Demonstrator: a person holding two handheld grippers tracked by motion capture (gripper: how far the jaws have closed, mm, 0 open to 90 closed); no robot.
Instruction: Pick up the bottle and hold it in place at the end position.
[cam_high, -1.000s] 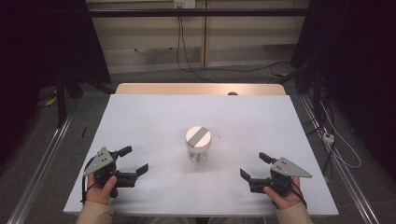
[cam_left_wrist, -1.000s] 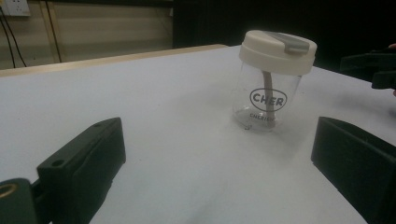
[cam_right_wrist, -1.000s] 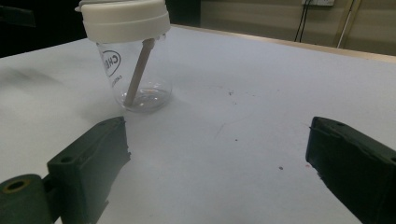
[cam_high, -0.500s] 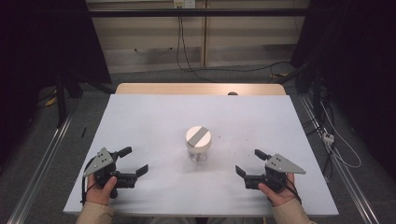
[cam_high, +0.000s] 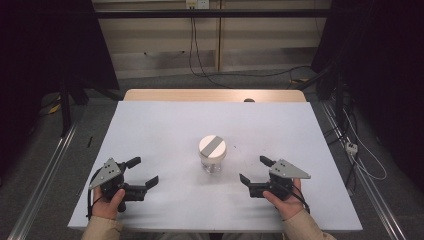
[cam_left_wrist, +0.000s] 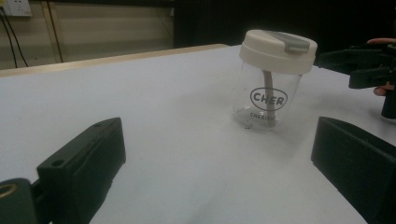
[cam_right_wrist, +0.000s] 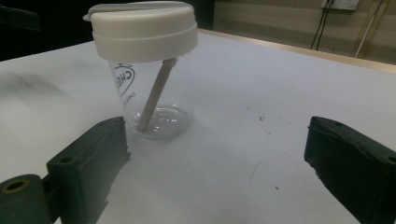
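A clear plastic cup with a cream lid and a grey flap stands upright in the middle of the white table. An inner straw runs down inside the cup, and "CHER" is printed on the cup's wall. My left gripper rests near the front left, open, with nothing between its jaws. My right gripper sits front right of the cup, open and close to it. The right gripper also appears beyond the cup in the left gripper view.
The table's wooden far edge borders a floor with cables. Metal rails run along both sides of the table. A small dark spot marks the far edge. Faint scuff marks lie on the surface right of the cup.
My right gripper has slid left and slightly forward toward the cup. The left gripper and the cup have stayed put.
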